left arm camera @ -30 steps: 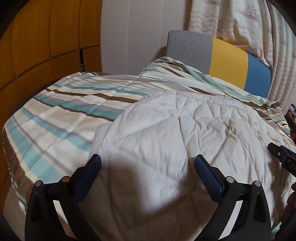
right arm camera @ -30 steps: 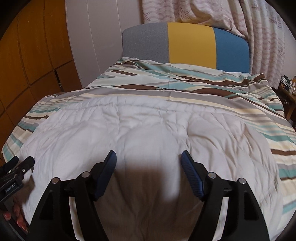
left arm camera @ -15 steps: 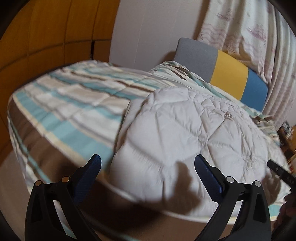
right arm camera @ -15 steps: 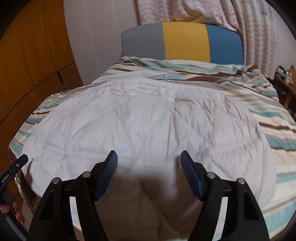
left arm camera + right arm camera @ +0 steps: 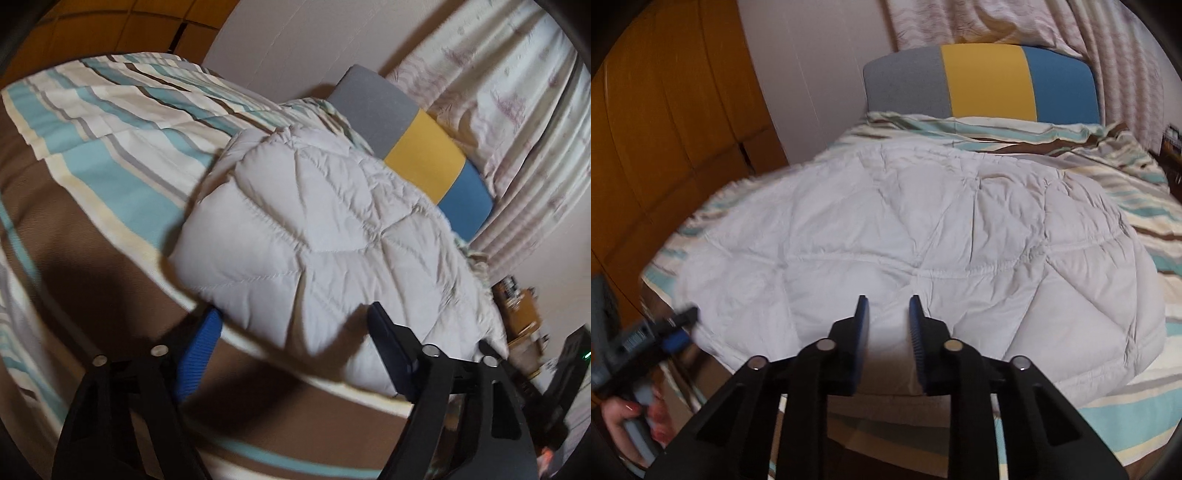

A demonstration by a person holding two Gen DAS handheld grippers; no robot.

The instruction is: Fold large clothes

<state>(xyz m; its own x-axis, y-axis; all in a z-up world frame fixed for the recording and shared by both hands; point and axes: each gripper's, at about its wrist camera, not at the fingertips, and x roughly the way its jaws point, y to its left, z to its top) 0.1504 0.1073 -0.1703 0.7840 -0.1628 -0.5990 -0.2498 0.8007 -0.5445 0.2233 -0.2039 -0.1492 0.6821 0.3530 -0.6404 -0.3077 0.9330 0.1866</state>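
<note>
A white quilted comforter (image 5: 332, 229) lies spread over a striped bed. In the left wrist view its near corner hangs over the bed's edge, between the fingers of my left gripper (image 5: 291, 343). Those jaws are closing, and the pads stand apart from the fabric. In the right wrist view the comforter (image 5: 923, 236) fills the middle, and my right gripper (image 5: 886, 325) is shut on its near edge, with a pinch of white fabric between the blue pads. The left gripper (image 5: 676, 328) shows there at the comforter's left corner, held by a hand (image 5: 620, 421).
The striped bed cover (image 5: 110, 147) runs in teal, cream and brown under the comforter. A grey, yellow and blue headboard (image 5: 982, 81) stands at the far end, with a curtain (image 5: 498, 92) behind it. An orange wardrobe (image 5: 665, 129) lines the left side. A small shelf (image 5: 517, 306) stands on the right.
The right jaws have closed on the comforter's near edge. The left gripper has rolled, drawn back to the comforter's corner at the bed's edge, and its jaws have narrowed.
</note>
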